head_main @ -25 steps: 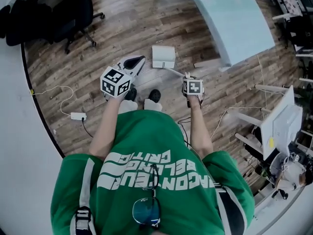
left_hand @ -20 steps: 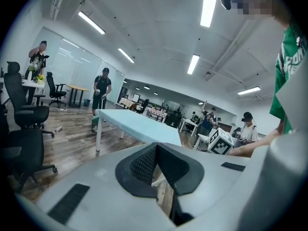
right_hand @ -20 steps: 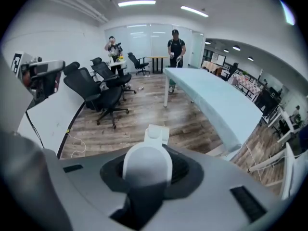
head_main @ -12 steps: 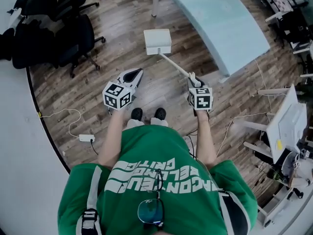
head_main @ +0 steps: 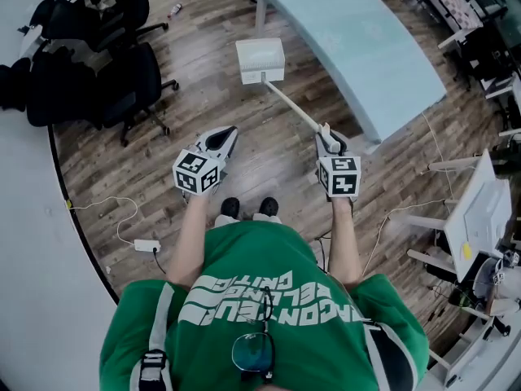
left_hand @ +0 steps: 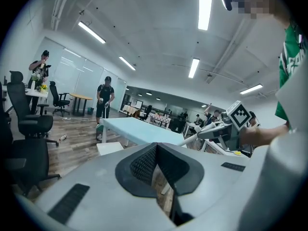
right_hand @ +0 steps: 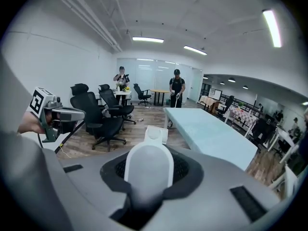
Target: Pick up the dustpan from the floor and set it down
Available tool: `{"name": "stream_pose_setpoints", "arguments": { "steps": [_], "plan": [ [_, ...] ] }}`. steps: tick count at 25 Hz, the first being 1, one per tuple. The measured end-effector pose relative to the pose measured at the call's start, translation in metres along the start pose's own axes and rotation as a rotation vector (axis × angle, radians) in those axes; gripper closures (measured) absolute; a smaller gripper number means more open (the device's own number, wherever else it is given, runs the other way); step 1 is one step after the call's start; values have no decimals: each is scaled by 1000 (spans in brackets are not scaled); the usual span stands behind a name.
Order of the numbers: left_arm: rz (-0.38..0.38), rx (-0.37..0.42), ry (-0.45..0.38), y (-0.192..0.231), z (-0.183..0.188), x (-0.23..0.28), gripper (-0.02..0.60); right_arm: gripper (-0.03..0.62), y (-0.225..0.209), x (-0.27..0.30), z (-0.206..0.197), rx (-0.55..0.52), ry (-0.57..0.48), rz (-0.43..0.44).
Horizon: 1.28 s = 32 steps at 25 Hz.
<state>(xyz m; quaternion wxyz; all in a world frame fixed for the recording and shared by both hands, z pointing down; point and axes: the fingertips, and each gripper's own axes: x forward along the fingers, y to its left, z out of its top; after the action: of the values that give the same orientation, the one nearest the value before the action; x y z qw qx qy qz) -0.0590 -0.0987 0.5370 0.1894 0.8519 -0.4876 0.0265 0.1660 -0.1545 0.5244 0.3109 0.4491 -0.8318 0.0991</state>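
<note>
Dustpan (head_main: 260, 61): white plastic, a box-shaped pan on a long straight handle. The handle's end is in the right gripper (head_main: 328, 139), and the pan sits out ahead at the far end of the slanting handle, near the table's long edge. Whether the pan touches the boards cannot be judged.
Right gripper: jaws clamped on the flat white handle, which fills the gap between them in the right gripper view.
Left gripper (head_main: 221, 139): jaws drawn together at the tips with nothing between, well apart from the dustpan.
Person: green short-sleeved shirt (head_main: 269, 316), black shoes (head_main: 230, 208) on the floor between the two grippers.
Floor (head_main: 269, 149): brown wood planks. A white cable with a small white adapter (head_main: 146, 245) lies on the left.
Mid room: black wheeled office chairs (head_main: 122, 80) cluster on the left. A long pale blue-green table (head_main: 358, 39) runs along the right.
Far room: two standing persons in dark clothes (right_hand: 176, 93), a glass partition behind them, ceiling strip lights (right_hand: 148, 39).
Cut off or unclear: the handle's grip end is buried in the jaws. White frames and clutter (head_main: 480, 210) at the right edge are cropped and unreadable.
Writing: white block letters on the shirt, upside down to the head view. "RACONTEUR" and "CRITIC" can be read, but the middle line is not clear. Each gripper cube carries black-and-white square markers.
</note>
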Motion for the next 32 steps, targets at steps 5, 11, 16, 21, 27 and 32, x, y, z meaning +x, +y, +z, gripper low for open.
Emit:
{"name": "stream_pose_setpoints", "arguments": {
  "steps": [5, 11, 16, 21, 27, 32],
  "plan": [
    [1, 1, -6, 0, 3, 0, 578, 484, -4, -2, 5, -5, -11, -7],
    [-6, 14, -7, -2, 4, 0, 578, 484, -3, -1, 2, -10, 3, -12],
    [-11, 7, -19, -6, 7, 1, 578, 484, -5, -2, -2, -7, 11, -19],
    [-12, -7, -15, -10, 3, 4, 578, 485, -8, -1, -13, 6, 28, -13],
    [-19, -14, -9, -16, 0, 9, 578, 485, -8, 0, -29, 27, 53, -5],
    [-28, -20, 0, -24, -5, 24, 578, 485, -19, 2, -45, 43, 76, -2]
  ]
}}
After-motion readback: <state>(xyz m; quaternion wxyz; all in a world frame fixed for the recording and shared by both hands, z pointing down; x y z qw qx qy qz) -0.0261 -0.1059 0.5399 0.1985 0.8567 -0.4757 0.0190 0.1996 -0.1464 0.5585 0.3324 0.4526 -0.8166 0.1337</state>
